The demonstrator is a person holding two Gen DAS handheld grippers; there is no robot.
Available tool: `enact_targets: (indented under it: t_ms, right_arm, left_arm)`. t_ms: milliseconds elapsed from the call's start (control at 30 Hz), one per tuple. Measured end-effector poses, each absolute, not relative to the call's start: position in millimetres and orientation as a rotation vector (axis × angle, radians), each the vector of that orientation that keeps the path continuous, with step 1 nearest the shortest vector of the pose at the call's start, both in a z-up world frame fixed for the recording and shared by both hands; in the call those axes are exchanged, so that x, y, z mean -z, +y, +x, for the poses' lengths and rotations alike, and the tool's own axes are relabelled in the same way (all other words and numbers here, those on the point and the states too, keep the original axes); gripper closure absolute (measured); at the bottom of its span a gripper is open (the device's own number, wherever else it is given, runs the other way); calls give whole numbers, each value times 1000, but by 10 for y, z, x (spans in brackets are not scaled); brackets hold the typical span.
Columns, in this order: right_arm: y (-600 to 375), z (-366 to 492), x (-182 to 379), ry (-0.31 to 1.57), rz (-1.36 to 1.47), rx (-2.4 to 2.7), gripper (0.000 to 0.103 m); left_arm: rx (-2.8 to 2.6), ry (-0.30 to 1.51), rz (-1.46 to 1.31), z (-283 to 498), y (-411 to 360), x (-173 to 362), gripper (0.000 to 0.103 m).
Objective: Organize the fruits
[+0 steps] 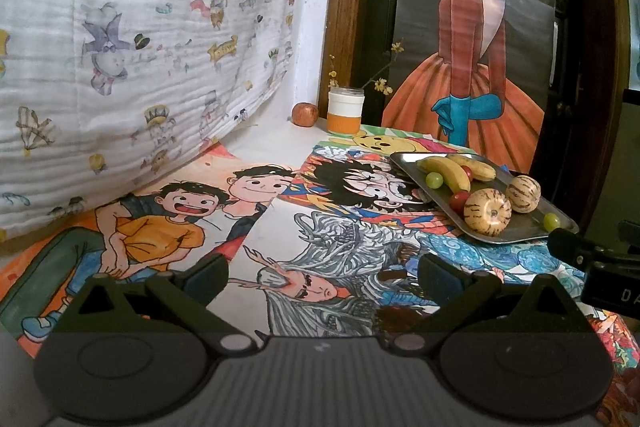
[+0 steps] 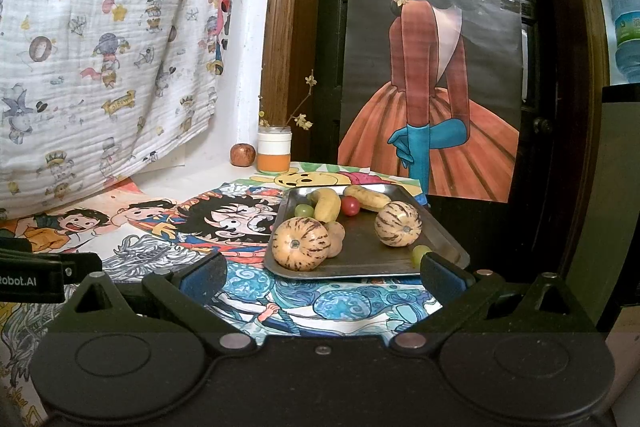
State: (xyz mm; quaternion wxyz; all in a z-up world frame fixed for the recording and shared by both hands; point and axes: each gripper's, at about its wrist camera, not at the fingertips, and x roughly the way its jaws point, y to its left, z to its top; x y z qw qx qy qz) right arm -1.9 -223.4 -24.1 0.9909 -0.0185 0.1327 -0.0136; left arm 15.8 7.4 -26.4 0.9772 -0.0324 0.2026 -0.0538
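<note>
A metal tray [image 2: 376,265] [image 1: 520,231] rests on cartoon drawings and holds two striped melons [image 2: 301,243] [image 2: 397,223], two bananas [image 2: 327,204] [image 2: 367,197], a red tomato [image 2: 350,206] and green grapes [image 2: 304,211] [image 2: 420,253]. In the left wrist view the same melons [image 1: 487,212] [image 1: 523,193], bananas [image 1: 447,172] and a green grape [image 1: 434,180] lie to the right. My right gripper [image 2: 324,277] is open just in front of the tray's near edge, nothing between its fingers. My left gripper [image 1: 322,277] is open over the drawings, left of the tray.
A reddish apple [image 2: 243,154] [image 1: 305,114] and a white-and-orange jar [image 2: 273,149] [image 1: 345,110] with yellow flower twigs stand at the back by the wall. A printed cloth [image 1: 132,39] hangs on the left. A painted poster [image 2: 432,67] leans behind the tray. A blue bottle [image 2: 624,11] is far right.
</note>
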Motion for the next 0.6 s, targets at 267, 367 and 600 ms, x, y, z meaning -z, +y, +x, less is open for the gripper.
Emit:
enact_targets:
  t_ms: [267,367,600]
  right_arm:
    - [-2237,-18,240,267,-37,27,1]
    - [-2235,-18,241,267,-37,27,1]
    - [-2240,-16,242,267,-37,27,1]
  left_arm:
    - [112,411,-66,151,69,272,0]
    - [112,411,-66,155,70,273,0]
    - [117,416,-68,152,63,283,0]
